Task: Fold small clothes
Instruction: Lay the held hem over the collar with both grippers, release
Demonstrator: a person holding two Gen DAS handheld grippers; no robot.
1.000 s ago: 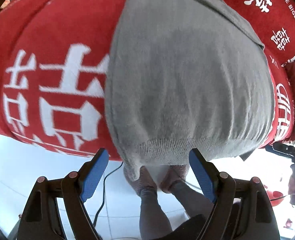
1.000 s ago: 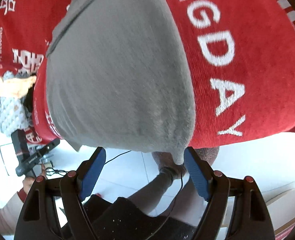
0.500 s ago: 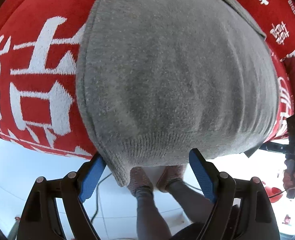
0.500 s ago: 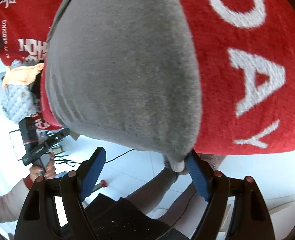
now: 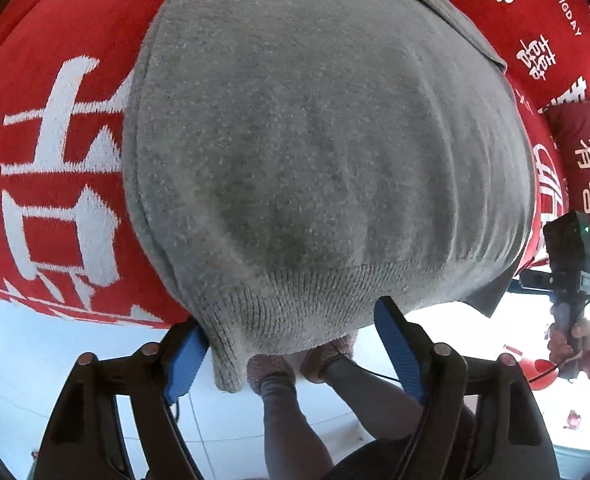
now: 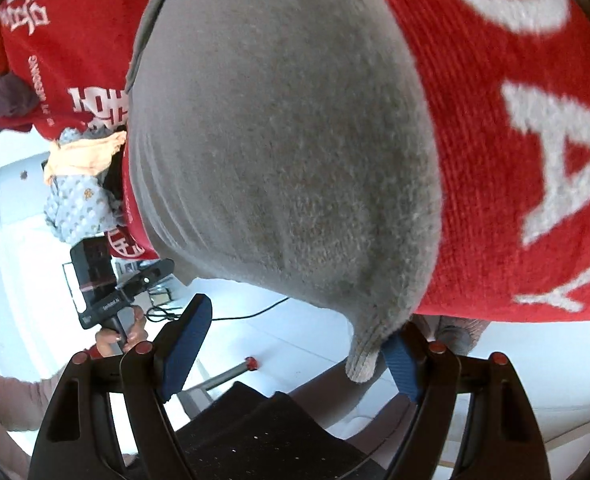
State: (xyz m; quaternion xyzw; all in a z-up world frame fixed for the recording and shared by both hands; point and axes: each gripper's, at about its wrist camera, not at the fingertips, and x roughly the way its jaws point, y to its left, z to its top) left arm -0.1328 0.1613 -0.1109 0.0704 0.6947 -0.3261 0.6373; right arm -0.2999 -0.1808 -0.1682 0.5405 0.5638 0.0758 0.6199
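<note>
A grey knitted garment lies spread on a red blanket with white characters. Its ribbed hem hangs over the near edge. My left gripper straddles the hem's left corner, and its blue pads are closing without pressing on the knit. In the right wrist view the same garment ends in a drooping corner. My right gripper is open, with that corner touching the inner side of its right pad. Each gripper shows in the other's view, held in a hand.
A heap of other clothes, orange and dotted grey, sits at the blanket's far left edge, with a dark maroon cloth behind it. A red pillow lies to the right. Below are white floor, a cable and the person's legs.
Both grippers have come closer to the garment's near edge. The left jaws have narrowed around the hem corner. The right gripper has sunk, and the hanging corner now sits against its right pad.
</note>
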